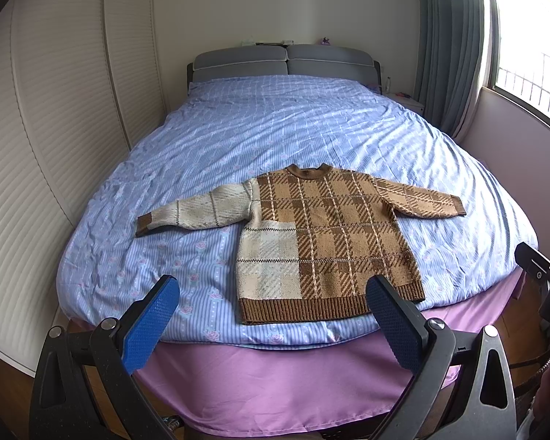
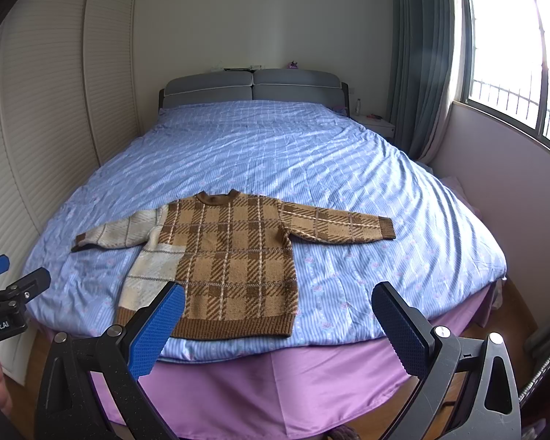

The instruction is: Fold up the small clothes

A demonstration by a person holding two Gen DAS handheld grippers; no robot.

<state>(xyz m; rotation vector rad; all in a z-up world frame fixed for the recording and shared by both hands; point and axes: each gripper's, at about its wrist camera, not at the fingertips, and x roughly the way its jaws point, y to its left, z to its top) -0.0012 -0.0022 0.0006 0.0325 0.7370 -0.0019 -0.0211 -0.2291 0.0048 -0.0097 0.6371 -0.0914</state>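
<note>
A small plaid sweater (image 1: 322, 234) lies flat on the bed, face up, near the foot end, with both sleeves stretched out to the sides. Most of it is tan and brown check; one sleeve and the panel below it are cream and beige (a patchwork look). Its ribbed brown hem (image 1: 311, 310) sits close to the edge of the mattress, and the collar (image 1: 308, 170) points toward the headboard. From the right wrist view the same sweater (image 2: 231, 260) sits a little left of centre, its brown sleeve reaching out across the cover.

Under it is a wrinkled blue quilt (image 1: 293, 121) with stripes and small pink flowers, covering nearly the whole bed. Below the quilt's edge a purple sheet (image 1: 275, 374) hangs down the foot of the bed.

The left claw (image 1: 273, 317) hangs just off the foot of the bed, its blue-padded fingers spread wide with nothing between them. The right claw (image 2: 278, 324) is level with it, also spread wide and holding nothing. Neither touches the sweater or the quilt. Each one shows at the edge of the other's view, so they are side by side.

Further back stands a grey padded headboard (image 1: 284, 60). A cream louvred wardrobe (image 1: 55, 110) runs along one side, and on the other a grey-blue curtain (image 1: 447, 47) hangs beside a bright window (image 1: 528, 51).
</note>
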